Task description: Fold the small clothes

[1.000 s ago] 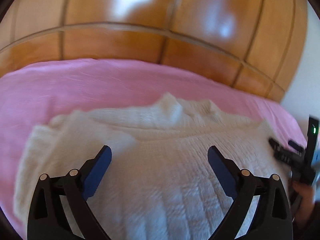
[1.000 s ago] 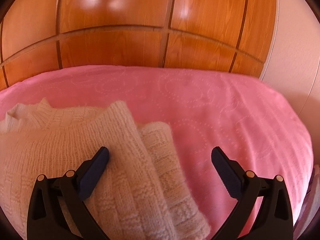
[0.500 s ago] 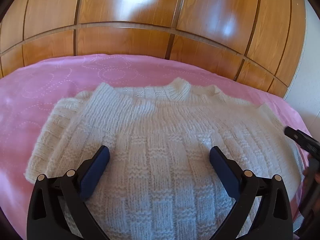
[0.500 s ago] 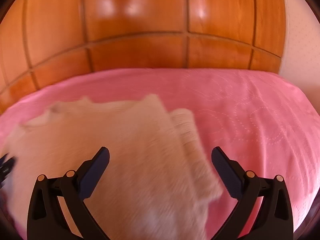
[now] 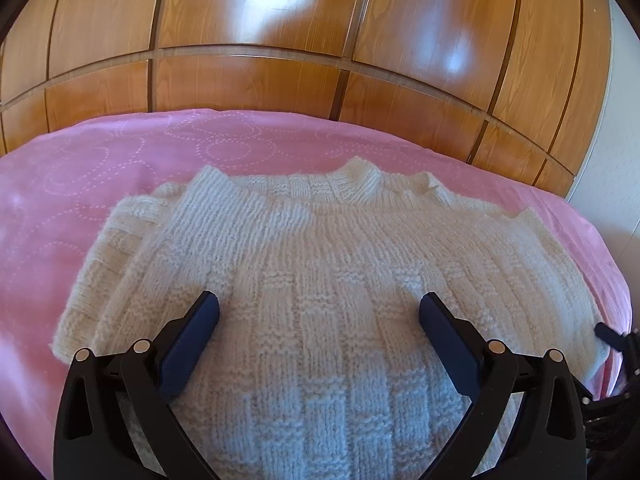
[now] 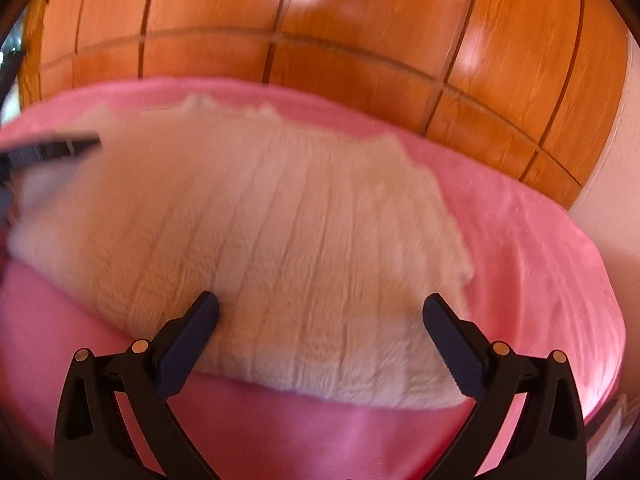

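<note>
A cream knitted sweater (image 5: 320, 264) lies flat on the pink bedspread (image 5: 120, 152), neck toward the wooden panels, with its left sleeve folded in along its side. My left gripper (image 5: 319, 312) hovers open over the sweater's lower middle, holding nothing. In the blurred right wrist view the same sweater (image 6: 260, 220) fills the centre, and my right gripper (image 6: 320, 314) is open above its near hem, empty. The left gripper's tip (image 6: 52, 148) shows at that view's left edge. The right gripper (image 5: 616, 340) peeks in at the left view's right edge.
Glossy wooden panels (image 5: 280, 40) rise behind the bed. A pale wall (image 5: 616, 160) stands at the right. The pink bedspread (image 6: 540, 260) extends to the right of the sweater and drops off at the near right edge.
Both grippers swung leftward over the sweater. The right view turned from the sweater's right edge to face most of the garment. The left view pulled back and steadied. Both stayed open.
</note>
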Available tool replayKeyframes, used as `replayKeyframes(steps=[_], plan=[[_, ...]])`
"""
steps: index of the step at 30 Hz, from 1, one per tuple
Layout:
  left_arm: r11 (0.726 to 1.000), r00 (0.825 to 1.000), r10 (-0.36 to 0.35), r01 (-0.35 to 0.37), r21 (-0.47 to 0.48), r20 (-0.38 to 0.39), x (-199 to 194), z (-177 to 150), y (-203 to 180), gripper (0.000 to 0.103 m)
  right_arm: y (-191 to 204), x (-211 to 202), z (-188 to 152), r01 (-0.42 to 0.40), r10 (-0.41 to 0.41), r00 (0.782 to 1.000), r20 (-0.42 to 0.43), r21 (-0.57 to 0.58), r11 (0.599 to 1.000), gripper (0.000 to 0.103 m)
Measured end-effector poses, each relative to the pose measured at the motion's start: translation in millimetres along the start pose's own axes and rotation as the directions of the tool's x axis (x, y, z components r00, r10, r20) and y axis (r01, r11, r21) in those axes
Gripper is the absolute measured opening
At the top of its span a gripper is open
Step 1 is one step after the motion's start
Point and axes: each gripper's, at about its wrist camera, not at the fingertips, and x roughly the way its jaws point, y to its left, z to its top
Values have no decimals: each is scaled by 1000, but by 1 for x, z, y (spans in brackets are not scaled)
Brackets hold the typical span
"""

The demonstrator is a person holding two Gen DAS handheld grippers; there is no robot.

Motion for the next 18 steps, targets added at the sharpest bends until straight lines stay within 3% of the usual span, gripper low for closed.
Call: replayKeyframes(steps=[4, 8, 13, 15, 16, 18], plan=[[999, 1000, -17, 18, -45, 26, -22, -1, 10, 99, -8, 5, -4, -25, 25, 1000, -4, 88, 996, 101], [988, 994, 58, -43, -148, 98, -51, -3, 43, 99, -8, 3, -8, -22, 20, 1000, 24, 84, 996, 101], [933, 988, 147, -125, -338, 40, -60, -9, 98, 99, -5, -2, -12, -18, 13, 999, 44, 92, 996, 101], [899, 991, 132, -120, -422, 0, -55, -16, 118, 99, -6, -3, -13, -19, 14, 999, 48, 94, 995, 101], [894, 994, 110, -105, -436, -13, -53, -18, 122, 99, -6, -3, -13, -19, 14, 999, 49, 95, 995, 101], [909, 997, 80, -81, -409, -18, -48, -18, 121, 99, -7, -3, -13, -20, 16, 999, 51, 97, 995, 101]])
